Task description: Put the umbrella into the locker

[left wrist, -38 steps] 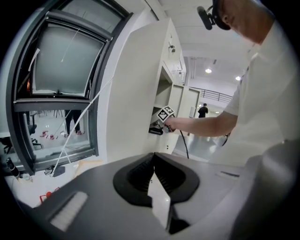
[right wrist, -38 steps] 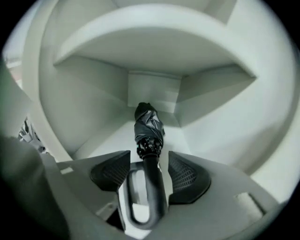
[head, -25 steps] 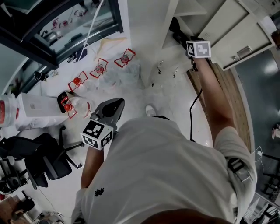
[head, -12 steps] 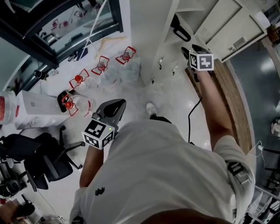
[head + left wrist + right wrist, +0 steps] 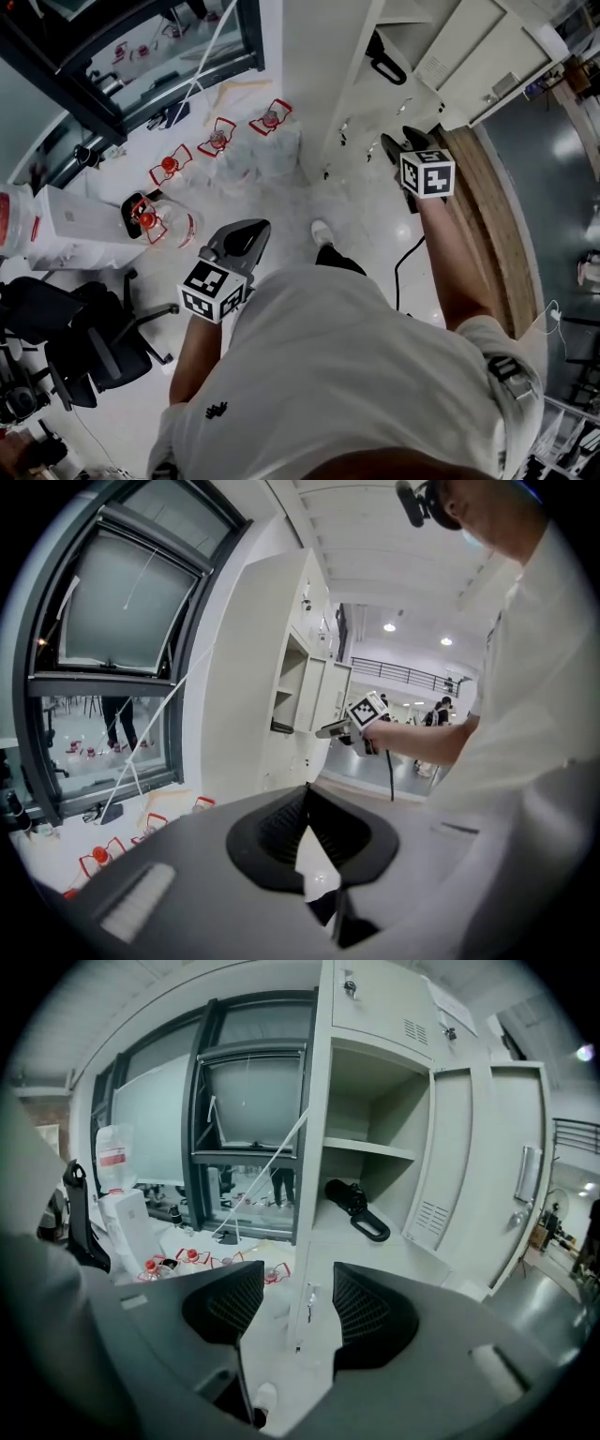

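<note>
In the head view the black folded loop-handled umbrella (image 5: 384,62) lies half hidden inside the pale metal locker (image 5: 422,39) (far end unseen), and the left edge cuts the black office chair (image 5: 70,328).

A black umbrella (image 5: 352,1202) lies on the locker shelf (image 5: 326,1230) — bottles (image 5: 216,142) stand on the pale floor (image 5: 361,220).

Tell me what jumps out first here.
The black umbrella lies inside the open locker, under its shelf, with the door swung wide. The right gripper faces it with jaws apart; they have just been closing a little, with nothing between them. The left gripper is shut on nothing. Red-capped bottles sit on the floor by the window.
</note>
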The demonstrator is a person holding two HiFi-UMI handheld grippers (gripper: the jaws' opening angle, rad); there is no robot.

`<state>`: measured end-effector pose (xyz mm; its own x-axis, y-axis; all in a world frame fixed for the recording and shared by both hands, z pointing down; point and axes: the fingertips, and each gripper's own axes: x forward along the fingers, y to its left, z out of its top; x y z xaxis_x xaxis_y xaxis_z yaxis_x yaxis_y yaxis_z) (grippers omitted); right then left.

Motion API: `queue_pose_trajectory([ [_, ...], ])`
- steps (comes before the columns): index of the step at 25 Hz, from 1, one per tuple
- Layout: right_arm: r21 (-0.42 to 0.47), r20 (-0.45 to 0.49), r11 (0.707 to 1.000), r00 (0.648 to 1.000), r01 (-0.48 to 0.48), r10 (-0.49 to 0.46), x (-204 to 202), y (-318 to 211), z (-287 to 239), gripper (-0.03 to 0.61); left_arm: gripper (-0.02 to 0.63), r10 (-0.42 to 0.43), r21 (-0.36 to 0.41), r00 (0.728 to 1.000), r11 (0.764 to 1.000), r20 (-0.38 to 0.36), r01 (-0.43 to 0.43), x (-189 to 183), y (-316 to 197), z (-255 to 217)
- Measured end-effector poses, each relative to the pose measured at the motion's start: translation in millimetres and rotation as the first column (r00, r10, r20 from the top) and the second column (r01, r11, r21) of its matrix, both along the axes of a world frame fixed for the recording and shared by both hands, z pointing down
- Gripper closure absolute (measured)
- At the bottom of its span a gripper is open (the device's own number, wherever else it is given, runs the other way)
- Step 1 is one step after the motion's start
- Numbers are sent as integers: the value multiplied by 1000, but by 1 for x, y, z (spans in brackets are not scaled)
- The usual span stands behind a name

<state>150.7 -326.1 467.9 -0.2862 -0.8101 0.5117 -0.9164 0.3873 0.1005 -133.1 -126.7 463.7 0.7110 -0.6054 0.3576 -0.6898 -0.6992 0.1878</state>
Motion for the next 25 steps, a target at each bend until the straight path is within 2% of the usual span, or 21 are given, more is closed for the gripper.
queue_pose_trajectory([
  [13,-6,68,999,997,48,-48,-33,114,15,419,556,-16,-18,1000,1000,-4,16,-15,46,17],
  [19,18,54,998,997,58,-59,-38,142,20,506,555,-11,-20,1000,1000,5,11,-17,61,22],
  [25,16,39,997,996,78,-79,-47,163,21,567,556,-24,-18,1000,1000,-4,24,-23,71,19],
])
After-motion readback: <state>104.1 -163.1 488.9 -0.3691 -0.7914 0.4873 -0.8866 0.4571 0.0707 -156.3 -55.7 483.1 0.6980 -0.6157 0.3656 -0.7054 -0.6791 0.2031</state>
